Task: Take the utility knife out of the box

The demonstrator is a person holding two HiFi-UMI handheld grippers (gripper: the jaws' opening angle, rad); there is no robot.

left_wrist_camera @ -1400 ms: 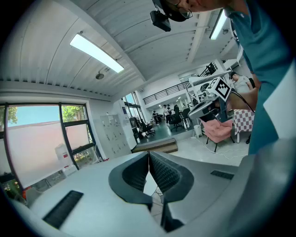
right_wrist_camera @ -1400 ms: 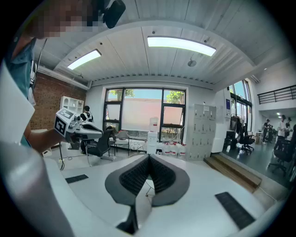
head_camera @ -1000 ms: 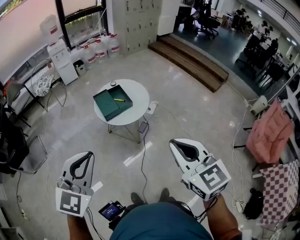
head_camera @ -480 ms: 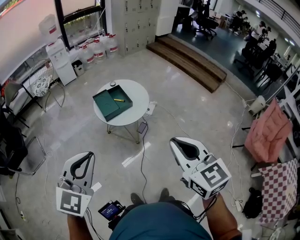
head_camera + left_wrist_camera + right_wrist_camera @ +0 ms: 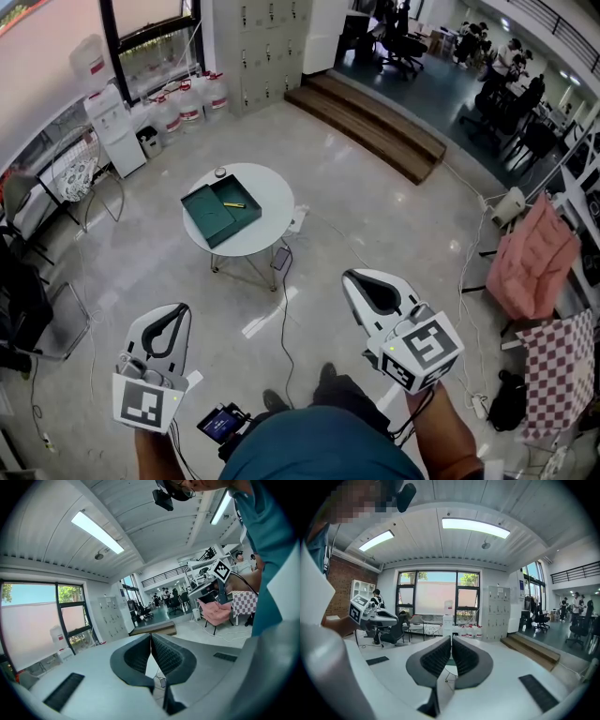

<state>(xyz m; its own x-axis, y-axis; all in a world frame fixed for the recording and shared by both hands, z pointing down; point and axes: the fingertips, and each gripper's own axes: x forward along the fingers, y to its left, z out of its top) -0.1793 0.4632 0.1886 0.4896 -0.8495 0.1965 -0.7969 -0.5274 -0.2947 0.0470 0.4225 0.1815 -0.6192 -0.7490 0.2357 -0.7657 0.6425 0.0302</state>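
Water dispenser (image 5: pixel 114 133) at the far left carries an upturned bottle with a red label, its print too small to read. Red-marked water jugs (image 5: pixel 183 101) stand in a row just right of it, along the window wall and beside grey lockers (image 5: pixel 251 42).

Near the person at the left, the left gripper (image 5: pixel 179 310) hovers above the floor. Its own view shows its fingers (image 5: pixel 164 656) pressed together with nothing between them. Its cube (image 5: pixel 145 404) bears a black-and-white square marker with no letters.

Further off, in the middle of the floor, stands a round white counter (image 5: pixel 267 225), well apart from both grippers. An open green box (image 5: pixel 211 220) sits on its left part. Inside, the yellow utility knife (image 5: pixel 235 204) lies alone on the box floor, toward the right side. A small round object (image 5: pixel 220 172) rests on the counter just beyond the box's far corner.

The right gripper (image 5: pixel 353 279) hovers near the person at the right. Its fingers (image 5: pixel 465 656) are likewise closed and empty, and its cube (image 5: pixel 424 349) also shows a square marker.

At the right edge, a pink cloth (image 5: pixel 534 258) hangs over a chair, with a red-and-white checked cloth (image 5: pixel 558 375) nearer.
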